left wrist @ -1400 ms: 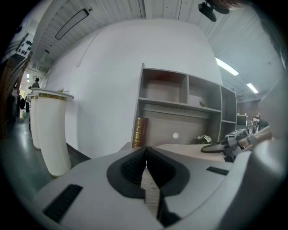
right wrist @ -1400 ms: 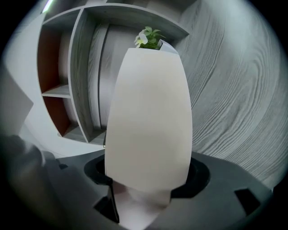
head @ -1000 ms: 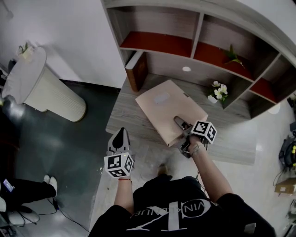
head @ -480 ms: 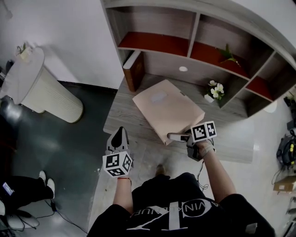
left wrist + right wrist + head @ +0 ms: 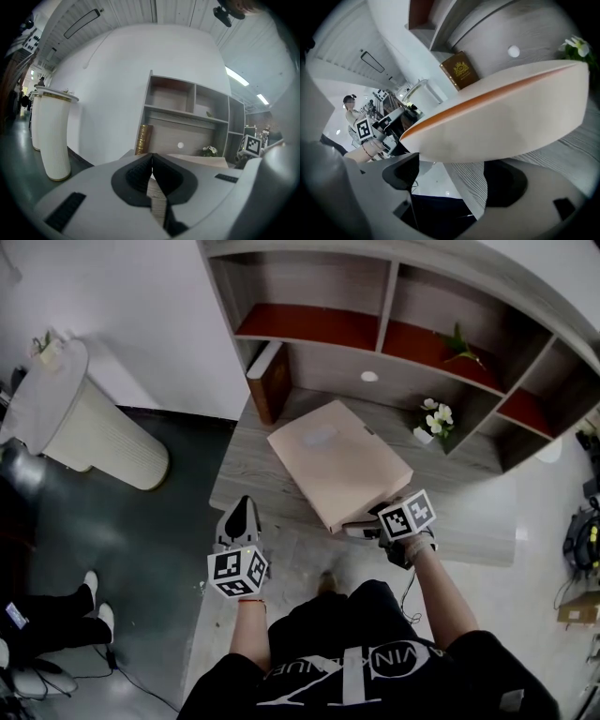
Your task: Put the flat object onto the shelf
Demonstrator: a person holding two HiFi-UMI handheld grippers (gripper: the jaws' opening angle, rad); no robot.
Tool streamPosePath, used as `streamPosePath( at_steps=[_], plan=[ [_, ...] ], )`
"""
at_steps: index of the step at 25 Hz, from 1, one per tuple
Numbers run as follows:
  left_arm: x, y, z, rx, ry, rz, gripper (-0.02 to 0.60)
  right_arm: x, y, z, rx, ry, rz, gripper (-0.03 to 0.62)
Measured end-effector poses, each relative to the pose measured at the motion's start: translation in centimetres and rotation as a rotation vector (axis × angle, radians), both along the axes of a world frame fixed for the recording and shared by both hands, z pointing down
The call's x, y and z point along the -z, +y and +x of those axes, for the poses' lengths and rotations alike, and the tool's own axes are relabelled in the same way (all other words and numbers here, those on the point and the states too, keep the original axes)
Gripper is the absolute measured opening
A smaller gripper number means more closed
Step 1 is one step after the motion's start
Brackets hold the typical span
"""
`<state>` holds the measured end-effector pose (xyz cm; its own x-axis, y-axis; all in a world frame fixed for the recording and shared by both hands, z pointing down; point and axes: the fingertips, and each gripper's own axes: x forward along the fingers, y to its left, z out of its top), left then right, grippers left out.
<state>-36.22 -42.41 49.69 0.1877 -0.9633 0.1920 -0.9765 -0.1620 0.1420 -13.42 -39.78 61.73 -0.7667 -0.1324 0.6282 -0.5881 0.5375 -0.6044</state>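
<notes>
Your right gripper (image 5: 359, 529) is wide and closing, a corner of the flat box (image 5: 337, 461) at its tips (not gripped). Your left gripper (image 5: 242, 518) is pinched together, empty.

The flat object (image 5: 337, 463) is a thin rectangular panel, pale peach on its broad face, with a faint oval mark near its far end. In the right gripper view a narrow orange line runs along its side (image 5: 506, 117). It lies on the lowest board (image 5: 248, 474) of the shelf (image 5: 328, 367), turned diagonally, and its near corner reaches the front edge of that board. The shelf is grey wood with open compartments above; their floors are red. I cannot tell whether the near corner is lifted.
</notes>
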Motion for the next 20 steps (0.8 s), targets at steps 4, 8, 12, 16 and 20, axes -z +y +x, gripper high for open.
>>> streamPosePath(
  at_steps=[4,8,12,16,20],
  plan=[
    [0.1,0.3,-0.4,0.013,-0.004,0.001,0.005,-1.1,0.6,0.3,-0.012,0.040,-0.014,0.346],
    [0.2,0.6,-1.0,0.032,0.003,0.001,0.005,-2.1,1.1,0.3,-0.005,0.070,-0.029,0.305],
    [0.2,0.8,-1.1,0.039,0.005,0.002,0.005,-3.0,1.8,0.5,0.021,0.114,-0.033,0.296],
    [0.1,1.0,-1.0,0.038,0.002,0.003,0.005,-2.9,2.2,0.9,0.021,0.105,-0.037,0.268],
    [0.3,1.2,-0.7,0.039,0.003,0.007,0.005,-1.5,1.9,1.4,0.010,0.088,0.007,0.215]
  ],
)
